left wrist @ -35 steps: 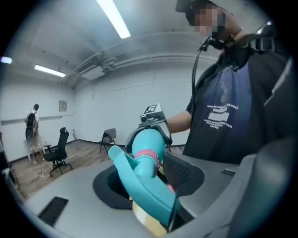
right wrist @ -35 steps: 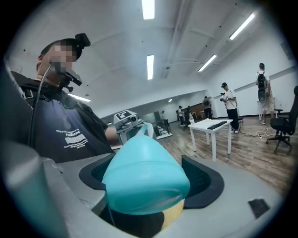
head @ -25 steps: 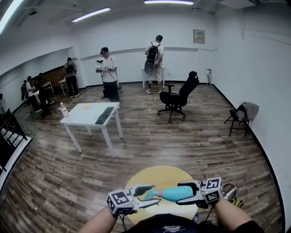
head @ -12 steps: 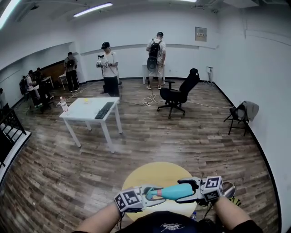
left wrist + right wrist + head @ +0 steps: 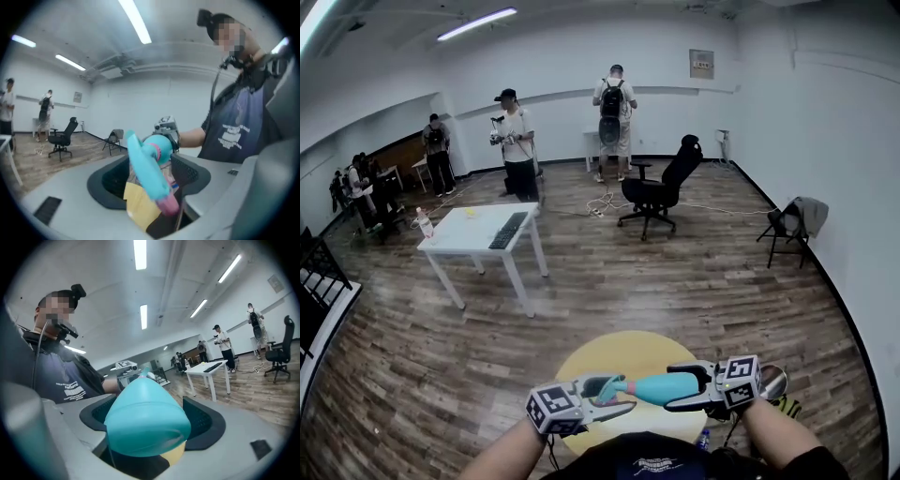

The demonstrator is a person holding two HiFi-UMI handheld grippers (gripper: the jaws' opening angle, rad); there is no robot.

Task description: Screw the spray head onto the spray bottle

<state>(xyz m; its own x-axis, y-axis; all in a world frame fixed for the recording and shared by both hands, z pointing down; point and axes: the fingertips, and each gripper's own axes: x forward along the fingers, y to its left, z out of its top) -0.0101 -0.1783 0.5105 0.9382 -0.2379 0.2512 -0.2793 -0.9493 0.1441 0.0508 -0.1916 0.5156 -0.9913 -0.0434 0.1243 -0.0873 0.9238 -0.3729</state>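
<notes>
Big room, wood floor, yellow round tabletop right below me. My right gripper has its fingers clamped on the teal spray bottle, held level in the air over the tabletop. My left gripper is at the spray head on the bottle's end. Its fingers have just been opening, with the head between them, not squeezed.

one teal spray bottle; one spray head; one round yellow table; one white table; one keyboard; one small bottle; one office chair; one folding chair; two ceiling strip lights in the head view; three standing people told apart, plus a far-left cluster too small to count
</notes>
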